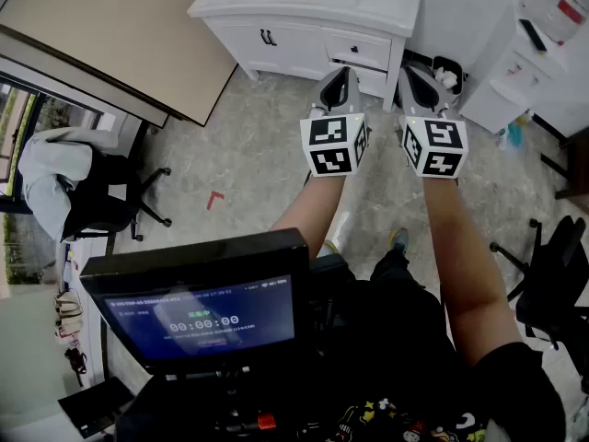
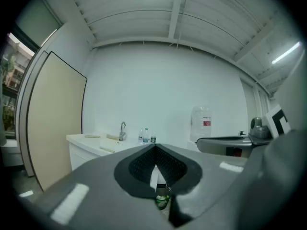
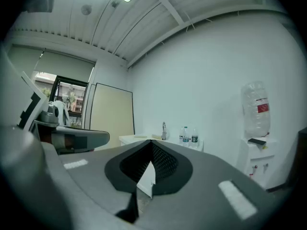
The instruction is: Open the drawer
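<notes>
A speckled grey floor (image 1: pixel 248 168) fills the middle of the head view, with white walls showing in both gripper views.

Nearest, at the bottom left of the head view, is a dark monitor (image 1: pixel 202 316) with a lit blue screen. Two bare forearms rise from the lower right toward the centre.

The left gripper (image 1: pixel 339 81) and the right gripper (image 1: pixel 411 74) are side by side just above centre, each with its marker cube below the jaws. In the left gripper view, the left gripper (image 2: pixel 156 150) has its jaws pressed together at the tips with nothing between them. In the right gripper view, the right gripper (image 3: pixel 151 145) is closed the same way and is also empty.

At the left edge stands an office chair (image 1: pixel 110 201) with a pale garment (image 1: pixel 46 178) draped over it. A small red mark (image 1: pixel 215 199) lies on the floor left of centre.

Beyond the grippers, at the top centre, is a white cabinet (image 1: pixel 304 7). Its drawer (image 1: pixel 359 49) sits flush and closed under the countertop, just above the jaw tips in the frame and apart from them.

A faucet (image 2: pixel 123 130) and small bottles (image 2: pixel 146 136) stand on the counter. A beige panel (image 1: pixel 120 35) leans at the upper left, and a water dispenser (image 1: pixel 534 53) stands at the upper right with a jug (image 3: pixel 256 109) on top.
</notes>
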The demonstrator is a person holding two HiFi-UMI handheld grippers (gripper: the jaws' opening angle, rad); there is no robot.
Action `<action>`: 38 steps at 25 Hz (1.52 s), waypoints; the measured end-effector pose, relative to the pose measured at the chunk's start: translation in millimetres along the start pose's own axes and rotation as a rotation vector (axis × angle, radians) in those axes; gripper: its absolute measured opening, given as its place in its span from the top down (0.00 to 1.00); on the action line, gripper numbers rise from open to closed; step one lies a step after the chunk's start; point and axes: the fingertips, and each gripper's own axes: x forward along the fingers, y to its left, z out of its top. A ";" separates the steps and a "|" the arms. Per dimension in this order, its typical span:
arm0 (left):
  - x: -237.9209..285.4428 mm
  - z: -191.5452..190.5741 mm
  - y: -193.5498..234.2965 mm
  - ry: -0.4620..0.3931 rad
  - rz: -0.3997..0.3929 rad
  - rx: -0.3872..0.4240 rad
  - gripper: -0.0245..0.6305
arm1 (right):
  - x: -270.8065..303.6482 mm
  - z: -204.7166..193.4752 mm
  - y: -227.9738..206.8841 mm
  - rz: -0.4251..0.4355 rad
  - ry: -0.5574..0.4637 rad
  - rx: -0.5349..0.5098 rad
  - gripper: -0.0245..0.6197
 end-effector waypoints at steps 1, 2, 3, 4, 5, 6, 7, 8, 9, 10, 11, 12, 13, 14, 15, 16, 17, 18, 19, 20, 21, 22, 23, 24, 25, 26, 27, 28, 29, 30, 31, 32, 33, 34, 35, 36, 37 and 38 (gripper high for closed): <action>0.9 0.0 0.9 -0.001 0.000 0.001 0.96 | 1.0 0.1 -0.6 -0.003 -0.002 0.001 0.93; 2.0 0.0 1.9 -0.002 -0.001 0.002 0.96 | 2.0 0.1 -1.3 -0.006 -0.004 0.002 0.93; 3.4 0.0 3.2 -0.002 -0.002 0.003 0.96 | 3.4 0.0 -1.9 -0.009 -0.005 0.002 0.93; 5.4 0.0 5.0 -0.002 -0.003 0.003 0.96 | 5.4 -0.5 -2.5 -0.012 -0.005 0.003 0.93; 8.0 -0.2 7.4 -0.001 -0.004 0.003 0.96 | 8.3 -1.6 -2.9 -0.014 -0.003 0.003 0.93; 11.4 -0.9 10.3 0.001 -0.005 0.001 0.96 | 12.2 -3.4 -3.1 -0.015 -0.001 0.003 0.93; 15.5 -2.1 12.8 0.003 -0.005 0.001 0.96 | 16.7 -5.8 -3.6 -0.015 0.003 0.002 0.93; 20.4 -3.6 14.0 0.005 -0.007 0.002 0.96 | 21.2 -8.7 -5.1 -0.013 0.006 0.001 0.93; 25.6 -5.7 13.4 0.008 -0.008 0.004 0.96 | 25.1 -11.9 -8.0 -0.011 0.008 0.000 0.93; 31.1 -8.6 11.3 0.011 -0.007 0.005 0.96 | 28.3 -15.7 -12.6 -0.008 0.012 0.002 0.93; 37.0 -12.1 8.2 0.014 -0.003 0.006 0.96 | 30.7 -20.0 -18.5 -0.003 0.015 0.006 0.93; 43.5 -15.8 4.9 0.018 0.005 0.008 0.96 | 33.2 -24.7 -25.3 0.003 0.019 0.014 0.93; 50.5 -19.8 2.0 0.022 0.015 0.012 0.96 | 35.9 -29.8 -32.0 0.013 0.025 0.022 0.93; 56.9 -24.4 -0.4 0.028 0.029 0.015 0.96 | 38.8 -35.8 -37.8 0.029 0.032 0.029 0.93; 62.2 -29.7 -2.6 0.037 0.044 0.016 0.96 | 41.8 -42.3 -42.6 0.049 0.042 0.032 0.93; 67.2 -34.9 -4.7 0.044 0.059 0.014 0.96 | 45.6 -48.3 -47.3 0.069 0.050 0.030 0.93; 72.7 -38.8 -6.5 0.050 0.072 0.012 0.96 | 50.7 -52.6 -52.6 0.086 0.056 0.025 0.93; 79.0 -41.0 -7.7 0.053 0.082 0.010 0.96 | 57.0 -55.0 -58.6 0.096 0.059 0.023 0.93; 85.6 -42.1 -8.5 0.055 0.088 0.011 0.96 | 63.4 -56.1 -64.2 0.100 0.059 0.024 0.93; 91.9 -43.3 -8.8 0.058 0.091 0.013 0.96 | 69.1 -57.3 -68.2 0.103 0.059 0.026 0.93; 97.8 -45.0 -8.1 0.062 0.094 0.015 0.96 | 74.4 -59.2 -70.6 0.107 0.061 0.026 0.93; 103.8 -46.8 -6.3 0.066 0.096 0.016 0.96 | 79.8 -61.5 -71.8 0.112 0.064 0.025 0.93; 109.9 -48.2 -3.6 0.069 0.096 0.015 0.96 | 85.5 -64.1 -72.6 0.114 0.068 0.025 0.93; 116.2 -49.4 -0.4 0.071 0.093 0.013 0.96 | 91.5 -66.8 -73.6 0.112 0.071 0.026 0.93; 122.6 -50.6 3.3 0.073 0.088 0.012 0.96 | 98.0 -69.7 -74.5 0.107 0.075 0.029 0.93; 129.2 -52.1 7.8 0.074 0.081 0.012 0.96 | 105.1 -72.8 -74.8 0.102 0.079 0.031 0.93; 136.1 -54.0 13.0 0.075 0.073 0.011 0.96 | 113.2 -76.4 -74.6 0.098 0.083 0.031 0.93; 143.6 -56.3 19.1 0.076 0.066 0.009 0.96 | 122.5 -80.8 -74.1 0.094 0.089 0.027 0.93; 152.0 -59.4 26.3 0.077 0.059 0.007 0.96 | 133.4 -86.0 -73.8 0.089 0.095 0.023 0.93; 161.2 -63.3 34.9 0.078 0.051 0.005 0.96 | 146.1 -91.7 -73.5 0.080 0.101 0.022 0.93; 171.1 -68.0 45.6 0.082 0.043 0.005 0.96 | 160.6 -97.5 -72.8 0.067 0.105 0.026 0.93; 181.1 -73.4 58.2 0.089 0.033 0.003 0.96 | 176.4 -103.2 -71.2 0.050 0.109 0.031 0.93; 190.7 -79.5 72.0 0.098 0.022 -0.006 0.96 | 192.1 -109.3 -68.6 0.031 0.116 0.035 0.93; 199.8 -86.5 85.7 0.110 0.006 -0.017 0.96 | 206.9 -116.6 -65.1 0.011 0.127 0.038 0.93; 208.5 -94.0 98.4 0.123 -0.016 -0.026 0.96 | 220.4 -125.1 -61.0 -0.012 0.142 0.039 0.93; 217.5 -101.6 110.3 0.137 -0.043 -0.027 0.96 | 233.2 -134.2 -56.8 -0.035 0.156 0.042 0.93; 227.8 -108.5 121.9 0.148 -0.073 -0.021 0.96 | 246.7 -143.1 -53.4 -0.059 0.167 0.046 0.93; 239.7 -113.9 133.0 0.152 -0.102 -0.010 0.96 | 261.4 -151.0 -51.8 -0.081 0.173 0.051 0.93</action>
